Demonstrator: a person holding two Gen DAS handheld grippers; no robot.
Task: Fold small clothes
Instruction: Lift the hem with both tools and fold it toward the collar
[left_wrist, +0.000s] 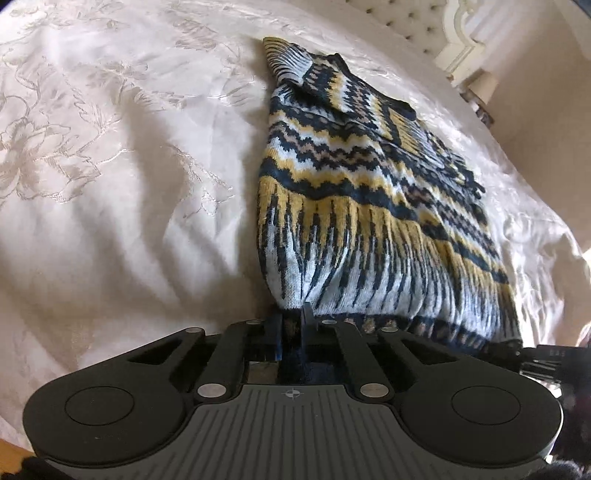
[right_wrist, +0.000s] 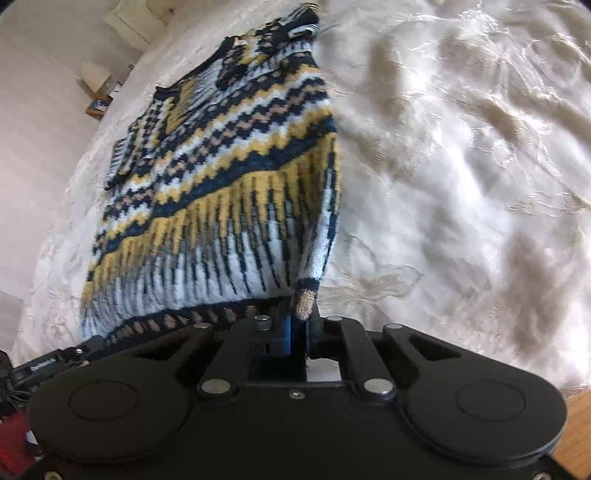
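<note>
On the cream bedspread (left_wrist: 110, 166) the patterned knitted sweater (left_wrist: 351, 206) lies flat; my left gripper (left_wrist: 291, 325) pinches its near hem corner, my right gripper (right_wrist: 301, 317) the other corner, both clamped tight, presumably to lift the hem evenly for folding.

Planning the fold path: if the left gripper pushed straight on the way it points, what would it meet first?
The left gripper, jaws already shut on the sweater hem corner, would push straight into that knit, bunching it against the bedspread underneath.
</note>
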